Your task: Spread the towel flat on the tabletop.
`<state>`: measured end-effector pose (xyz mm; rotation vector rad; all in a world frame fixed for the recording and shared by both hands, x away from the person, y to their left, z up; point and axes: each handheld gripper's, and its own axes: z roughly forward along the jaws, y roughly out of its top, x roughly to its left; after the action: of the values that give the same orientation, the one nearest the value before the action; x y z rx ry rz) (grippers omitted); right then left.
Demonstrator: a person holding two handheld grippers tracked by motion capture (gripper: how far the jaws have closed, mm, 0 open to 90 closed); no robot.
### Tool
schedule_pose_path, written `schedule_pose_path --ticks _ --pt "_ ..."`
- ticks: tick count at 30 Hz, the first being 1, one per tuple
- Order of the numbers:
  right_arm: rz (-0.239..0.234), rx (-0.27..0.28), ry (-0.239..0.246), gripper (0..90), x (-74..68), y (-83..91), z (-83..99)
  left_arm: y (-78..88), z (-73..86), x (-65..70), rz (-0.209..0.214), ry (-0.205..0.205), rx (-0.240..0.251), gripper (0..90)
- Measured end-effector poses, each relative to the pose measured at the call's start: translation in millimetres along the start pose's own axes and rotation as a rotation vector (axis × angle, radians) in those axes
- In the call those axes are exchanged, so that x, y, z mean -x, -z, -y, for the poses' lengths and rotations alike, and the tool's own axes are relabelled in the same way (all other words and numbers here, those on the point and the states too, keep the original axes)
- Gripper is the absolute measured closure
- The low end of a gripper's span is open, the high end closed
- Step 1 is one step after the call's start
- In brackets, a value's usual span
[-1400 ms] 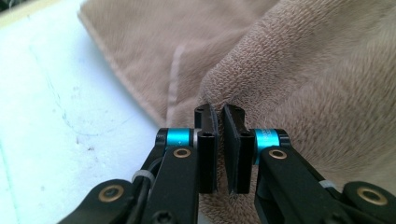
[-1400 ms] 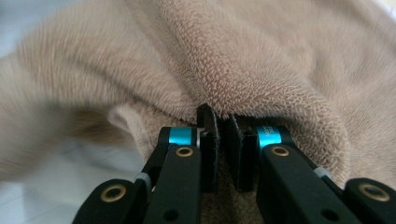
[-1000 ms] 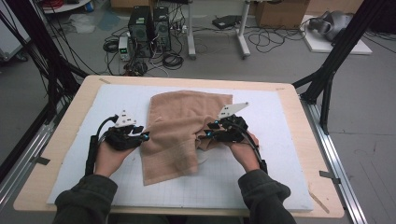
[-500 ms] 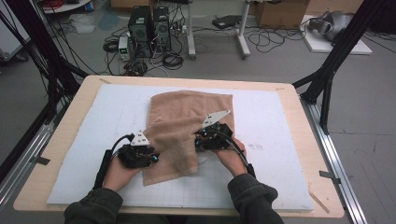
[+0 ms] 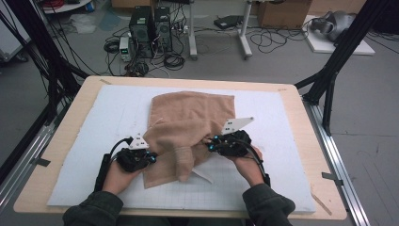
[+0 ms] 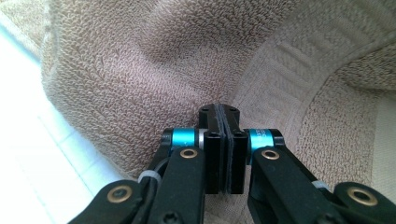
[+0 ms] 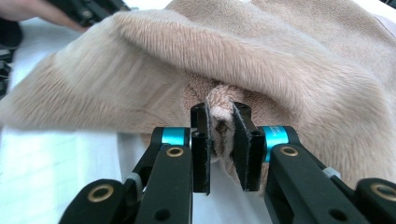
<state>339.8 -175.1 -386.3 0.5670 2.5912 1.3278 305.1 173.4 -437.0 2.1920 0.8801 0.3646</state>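
A tan terry towel (image 5: pixel 188 117) lies rumpled on the white mat (image 5: pixel 94 122), its near part bunched into folds. My left gripper (image 5: pixel 153 157) is at the towel's near left edge. Its jaws have just been closing and now meet, the tips (image 6: pixel 218 109) pushed into the towel (image 6: pixel 140 70); I see no cloth between the pads. My right gripper (image 5: pixel 209 141) is at the towel's right side. Its jaws have also just been closing and now pinch a small fold (image 7: pixel 219 112) of the towel (image 7: pixel 280 56).
The mat covers a wooden table (image 5: pixel 56 150) with dark frame legs at both sides. Bare gridded mat lies near the person's side. The other hand and its gripper (image 7: pixel 88 9) show beyond the towel in the right gripper view. Computers and cables sit on the floor behind.
Both hands have come down and nearer the person at the towel's sides. Both sets of jaws have closed, and the towel's near part has bunched up between them.
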Motion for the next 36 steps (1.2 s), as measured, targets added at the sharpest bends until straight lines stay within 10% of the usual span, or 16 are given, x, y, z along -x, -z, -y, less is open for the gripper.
schedule_pose_path --ticks 13,22,32,36 --pt "0.031 -0.035 -0.04 79.3 -11.8 71.9 51.2 21.9 4.4 1.1 0.037 0.008 0.031 86.3" --pt "-0.03 -0.028 -0.023 62.8 -12.7 64.4 55.8 6.3 7.5 9.8 0.112 -0.045 -0.036 59.8" --pt "-0.088 -0.119 -0.007 80.5 -9.4 6.7 64.7 7.3 8.9 20.1 0.094 -0.079 -0.009 86.6" --pt "-0.099 -0.089 -0.01 82.0 -13.4 17.2 62.1 18.7 13.7 20.3 0.118 -0.062 -0.002 87.4"
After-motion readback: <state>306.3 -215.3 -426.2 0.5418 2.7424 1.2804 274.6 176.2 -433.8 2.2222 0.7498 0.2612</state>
